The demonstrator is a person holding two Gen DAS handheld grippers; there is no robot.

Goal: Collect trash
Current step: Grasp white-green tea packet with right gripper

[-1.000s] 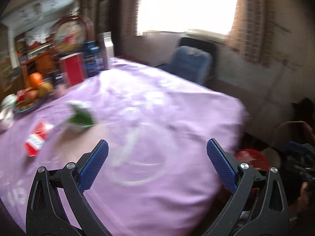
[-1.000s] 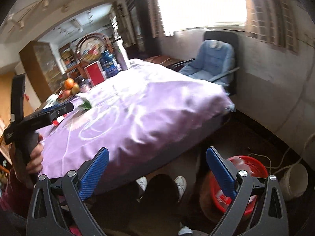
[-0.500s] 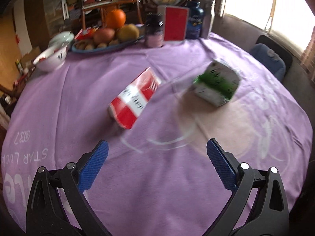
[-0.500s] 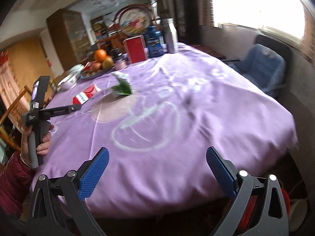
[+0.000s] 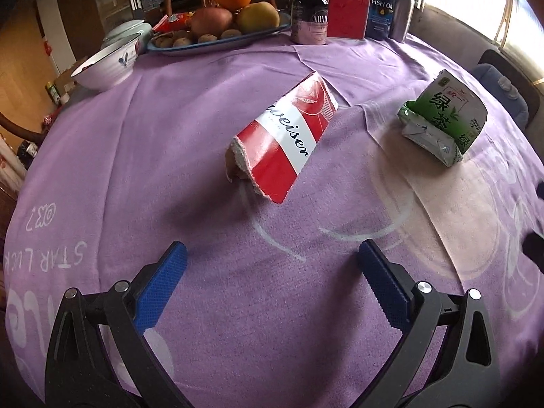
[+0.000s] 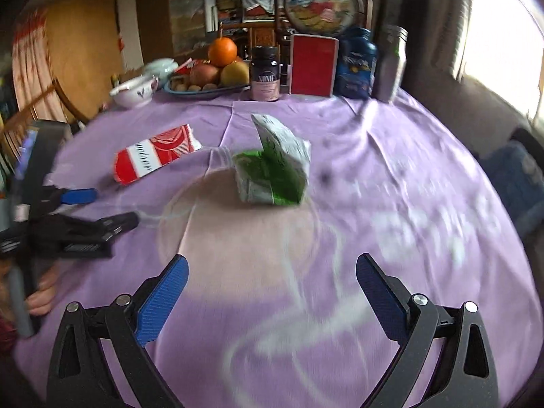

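Note:
A torn red-and-white carton piece (image 5: 284, 142) lies on the purple tablecloth (image 5: 153, 156), a short way ahead of my left gripper (image 5: 270, 258), which is open and holds nothing. A crumpled green-and-white drink carton (image 5: 443, 119) sits to its right. In the right wrist view the green carton (image 6: 273, 166) lies ahead of my open right gripper (image 6: 272, 272), with the red carton piece (image 6: 154, 158) to its left. The left gripper (image 6: 85, 212) shows there at the left edge, held by a hand (image 6: 40, 297).
At the table's far side stand a white bowl (image 5: 107, 64), a fruit plate (image 5: 217, 35), a dark pill bottle (image 5: 309, 13), a red box (image 5: 348, 6), a blue fish-oil bottle (image 5: 382, 6) and a steel flask (image 5: 403, 3). A blue chair (image 6: 516, 173) stands to the right.
Both grippers have swung from the table's right edge and floor toward the table top and come closer to the two cartons. Both stay open.

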